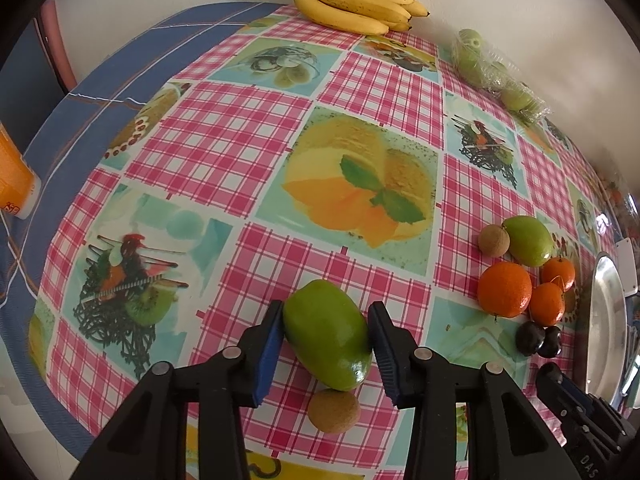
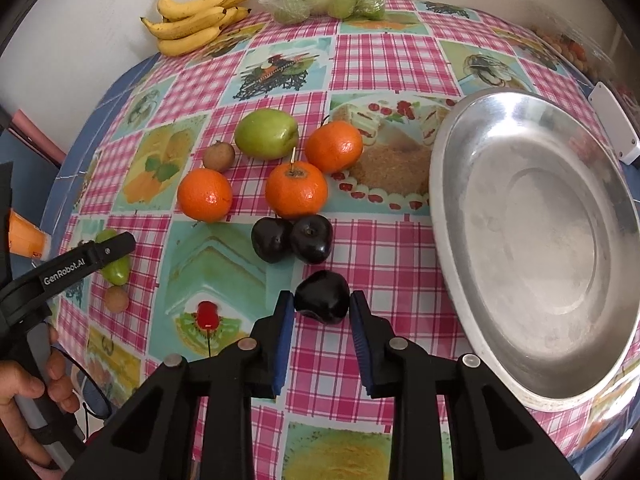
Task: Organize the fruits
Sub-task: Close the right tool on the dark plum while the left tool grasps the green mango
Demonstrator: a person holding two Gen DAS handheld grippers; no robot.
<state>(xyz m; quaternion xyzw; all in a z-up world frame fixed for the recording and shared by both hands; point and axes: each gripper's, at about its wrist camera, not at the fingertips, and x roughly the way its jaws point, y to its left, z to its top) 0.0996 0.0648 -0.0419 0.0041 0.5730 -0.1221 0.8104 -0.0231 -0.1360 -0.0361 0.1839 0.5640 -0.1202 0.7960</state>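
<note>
Fruit sits between both sets of jaws. My left gripper (image 1: 326, 344) clamps a green fruit (image 1: 328, 334) on the checked tablecloth (image 1: 224, 140), a small brown fruit (image 1: 334, 411) just nearer. My right gripper (image 2: 322, 320) pinches a dark plum (image 2: 322, 297), left of the metal dish (image 2: 536, 240), near three oranges (image 2: 296, 189).

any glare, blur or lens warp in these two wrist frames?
Left wrist: heavy fisheye bulge bends the tablecloth checks; metal tray squashed at the edge with bright glare. Right wrist: same bulge, dark corner vignette; tray shows soft sheen, not blown out; both sharp centrally, soft shadows.
</note>
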